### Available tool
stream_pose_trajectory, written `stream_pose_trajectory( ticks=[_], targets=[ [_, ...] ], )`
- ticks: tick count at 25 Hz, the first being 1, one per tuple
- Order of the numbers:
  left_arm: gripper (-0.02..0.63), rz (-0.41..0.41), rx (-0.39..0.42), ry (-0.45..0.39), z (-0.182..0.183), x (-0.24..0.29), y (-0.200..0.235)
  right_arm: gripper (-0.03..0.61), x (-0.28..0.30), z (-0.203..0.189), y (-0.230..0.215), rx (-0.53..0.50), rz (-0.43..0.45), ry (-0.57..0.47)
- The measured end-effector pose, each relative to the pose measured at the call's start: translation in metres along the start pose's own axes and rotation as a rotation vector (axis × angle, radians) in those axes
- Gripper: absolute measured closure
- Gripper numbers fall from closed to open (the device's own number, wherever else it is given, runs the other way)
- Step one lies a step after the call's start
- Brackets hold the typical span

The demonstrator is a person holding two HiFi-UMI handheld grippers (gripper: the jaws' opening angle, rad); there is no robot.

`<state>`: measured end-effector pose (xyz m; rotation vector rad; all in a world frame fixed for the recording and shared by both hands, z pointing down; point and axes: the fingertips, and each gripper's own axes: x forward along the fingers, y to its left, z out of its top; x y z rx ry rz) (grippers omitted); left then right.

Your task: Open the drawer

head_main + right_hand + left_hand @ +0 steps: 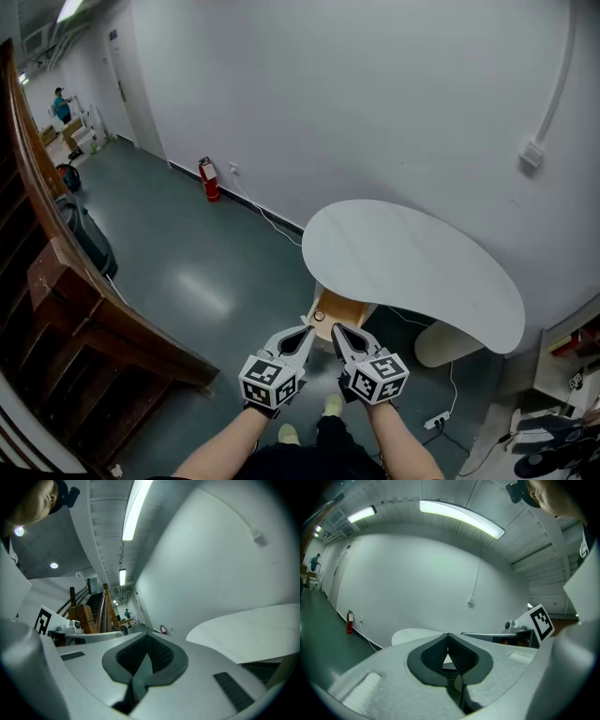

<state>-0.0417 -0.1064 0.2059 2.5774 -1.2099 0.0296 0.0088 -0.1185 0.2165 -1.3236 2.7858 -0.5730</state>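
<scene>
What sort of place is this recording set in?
Likely a hallway in an office or workshop building: wooden stair rail, fire extinguisher by the wall, white table on bare floor.

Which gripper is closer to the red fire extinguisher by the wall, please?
Left. The left gripper is on the side toward the fire extinguisher, which stands well off by the wall, up and left in the head view. The right gripper sits just beside the left, slightly farther away.

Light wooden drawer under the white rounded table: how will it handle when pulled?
Light wooden drawer looks small: probably light and stiff, likely slides rather than tips. Its small round pull offers little purchase; a grip may slip.
</scene>
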Motion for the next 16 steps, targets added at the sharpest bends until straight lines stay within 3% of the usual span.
stream_pose_trajectory(
  ticks=[16],
  targets=[
    [0.604,-0.008,0.0,-0.022,0.009,-0.014,0.005,0.564,0.004,0.003,0.017,-0.018,-0.011,-0.008]
  ],
)
